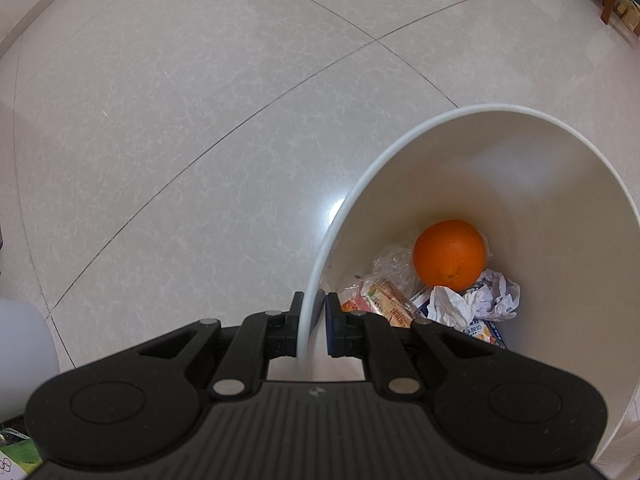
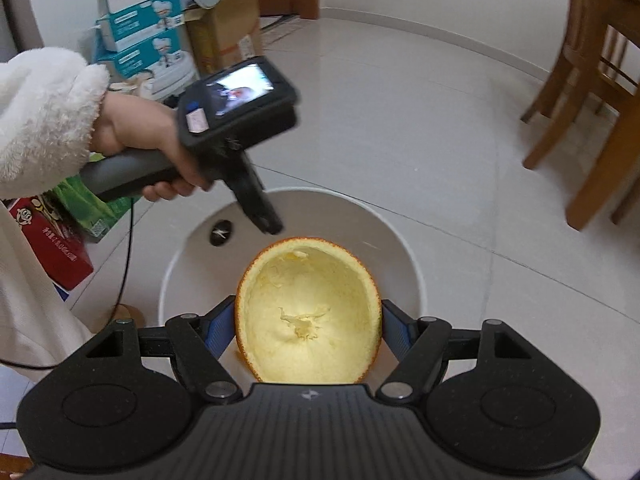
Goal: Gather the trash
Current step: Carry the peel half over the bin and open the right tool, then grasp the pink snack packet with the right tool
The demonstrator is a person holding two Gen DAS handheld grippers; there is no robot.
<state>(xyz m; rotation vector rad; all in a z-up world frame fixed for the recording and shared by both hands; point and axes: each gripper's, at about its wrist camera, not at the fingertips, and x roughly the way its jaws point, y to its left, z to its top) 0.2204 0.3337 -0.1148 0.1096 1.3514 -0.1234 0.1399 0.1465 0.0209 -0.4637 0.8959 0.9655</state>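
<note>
The orange peel (image 2: 308, 316) hides most of the white bin (image 2: 400, 256) interior; the wooden chair (image 2: 592, 92) is cut off at the right edge.

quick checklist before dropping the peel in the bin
1. Orange peel held between the right gripper fingers: ok.
2. Peel is over the white bin opening: ok, the bin's inside shows behind it.
3. Left gripper straddles the bin wall at the rim, one finger each side: ok; whether the hold is firm, cannot tell.
4. Room inside: ok, the orange, crumpled paper and wrappers only cover the bottom.
5. Left gripper's body clear of the drop path: cannot tell, it hangs close above the peel.
</note>
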